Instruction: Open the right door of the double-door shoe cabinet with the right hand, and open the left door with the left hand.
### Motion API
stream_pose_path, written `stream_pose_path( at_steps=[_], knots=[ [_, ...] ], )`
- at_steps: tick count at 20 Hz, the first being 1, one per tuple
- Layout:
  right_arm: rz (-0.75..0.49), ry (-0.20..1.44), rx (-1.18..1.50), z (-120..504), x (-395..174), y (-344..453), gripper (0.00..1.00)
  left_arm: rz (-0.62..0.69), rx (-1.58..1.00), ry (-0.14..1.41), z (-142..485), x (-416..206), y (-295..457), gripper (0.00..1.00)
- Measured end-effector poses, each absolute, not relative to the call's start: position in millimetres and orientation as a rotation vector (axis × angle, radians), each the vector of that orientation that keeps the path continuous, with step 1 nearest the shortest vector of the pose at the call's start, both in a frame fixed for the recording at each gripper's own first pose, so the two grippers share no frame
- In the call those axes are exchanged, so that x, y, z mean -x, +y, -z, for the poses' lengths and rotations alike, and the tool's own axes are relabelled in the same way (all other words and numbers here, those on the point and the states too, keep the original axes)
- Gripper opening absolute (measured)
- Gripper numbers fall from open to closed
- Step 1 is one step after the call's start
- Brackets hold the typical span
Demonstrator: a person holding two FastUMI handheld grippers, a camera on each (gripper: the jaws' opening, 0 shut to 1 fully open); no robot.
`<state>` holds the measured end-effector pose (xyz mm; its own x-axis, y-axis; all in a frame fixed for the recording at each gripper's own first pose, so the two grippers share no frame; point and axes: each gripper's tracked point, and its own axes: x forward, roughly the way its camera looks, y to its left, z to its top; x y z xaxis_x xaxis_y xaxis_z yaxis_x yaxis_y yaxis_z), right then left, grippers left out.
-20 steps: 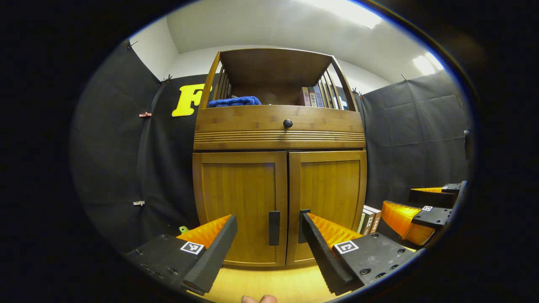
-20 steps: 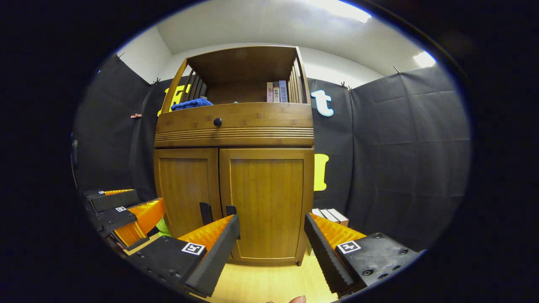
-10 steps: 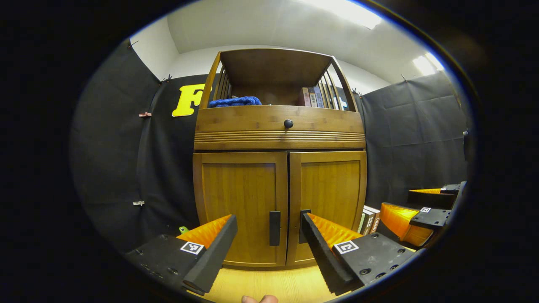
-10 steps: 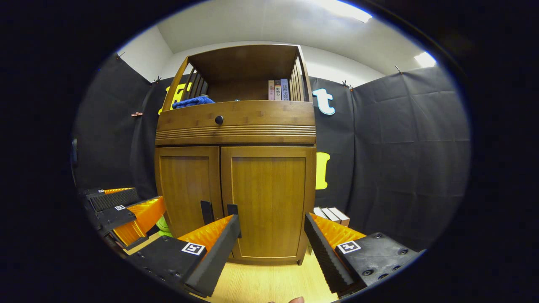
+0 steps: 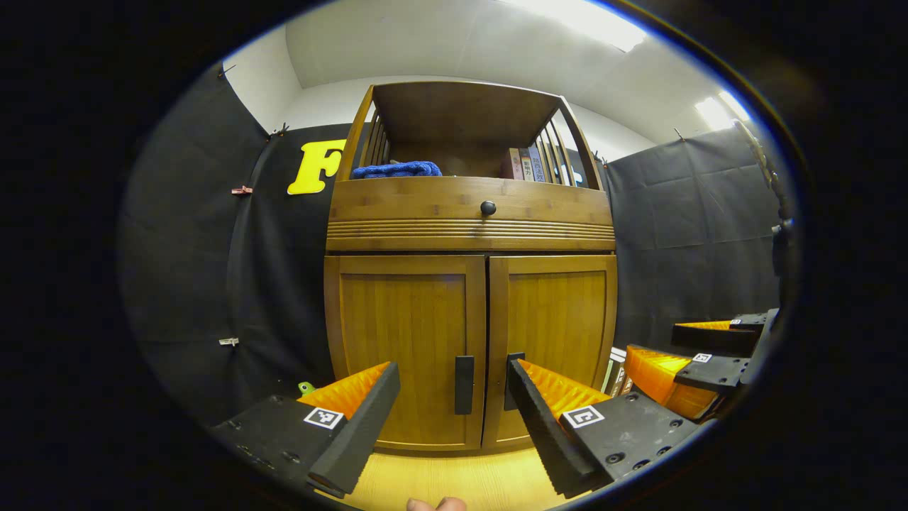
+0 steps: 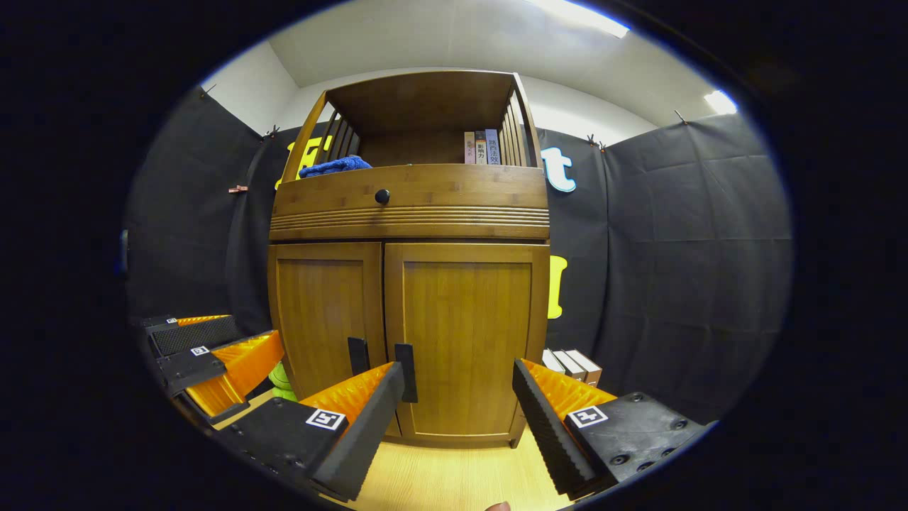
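Warm brown wood with a fine bamboo-like grain makes the whole shoe cabinet (image 5: 470, 284), and I see it standing upright on a pale wooden floor (image 5: 454, 479), straight ahead of both my grippers, at 12 o'clock. Its two lower doors are both closed. The left door (image 5: 404, 348) and the right door (image 5: 557, 333) meet at a thin middle seam, and each one has a flat panel set in a frame. A dark vertical handle (image 5: 463, 385) sits on the left door just beside the seam. In the right gripper view the right door's handle (image 6: 405, 363) stands near the seam too, just above one finger of that gripper.

Above the doors I see a drawer front with grooved lines and a small dark round knob (image 5: 487, 207). Over it is an open shelf with slatted sides, where a blue cloth (image 5: 396, 169) lies at 11 o'clock and some books (image 5: 525, 164) stand at 1 o'clock.

My left gripper (image 5: 454, 415) is wide open and holds nothing; the left handle appears between its fingers but well apart from them. My right gripper (image 6: 460, 419) is also wide open and empty. In the left gripper view I see the right gripper at 4 o'clock.

More books (image 6: 571, 364) stand on the floor beside the cabinet.
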<state>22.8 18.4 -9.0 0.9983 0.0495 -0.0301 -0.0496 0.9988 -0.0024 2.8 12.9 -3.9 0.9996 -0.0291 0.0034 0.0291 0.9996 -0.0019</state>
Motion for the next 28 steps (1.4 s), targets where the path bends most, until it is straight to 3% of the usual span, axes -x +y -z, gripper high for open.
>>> stream_pose_path(
  at_steps=[16,18,19,22,23,25,27,28],
  knots=[
    [-0.105,0.179,-0.057,110,-161,88,0.98,0.059,0.026,0.036,28,-19,64,0.96],
    [-0.091,0.193,-0.051,126,-179,91,0.94,0.05,0.028,0.046,34,-18,73,0.96],
    [-0.082,0.2,-0.051,134,-186,91,0.87,0.044,0.028,0.052,37,-18,78,0.96],
    [-0.069,0.225,-0.066,148,-201,99,0.88,0.03,0.031,0.066,43,-18,90,0.95],
    [-0.07,0.234,-0.074,152,-207,102,0.62,0.026,0.031,0.069,44,-18,94,0.96],
    [-0.067,0.258,-0.067,155,-211,104,0.64,0.014,0.031,0.071,45,-16,101,0.96],
    [-0.056,0.237,-0.017,155,-210,103,0.36,0.009,0.036,0.07,46,-13,106,0.96],
    [-0.048,0.235,-0.005,154,-210,103,0.35,0.005,0.038,0.07,46,-11,107,0.96]
  ],
)
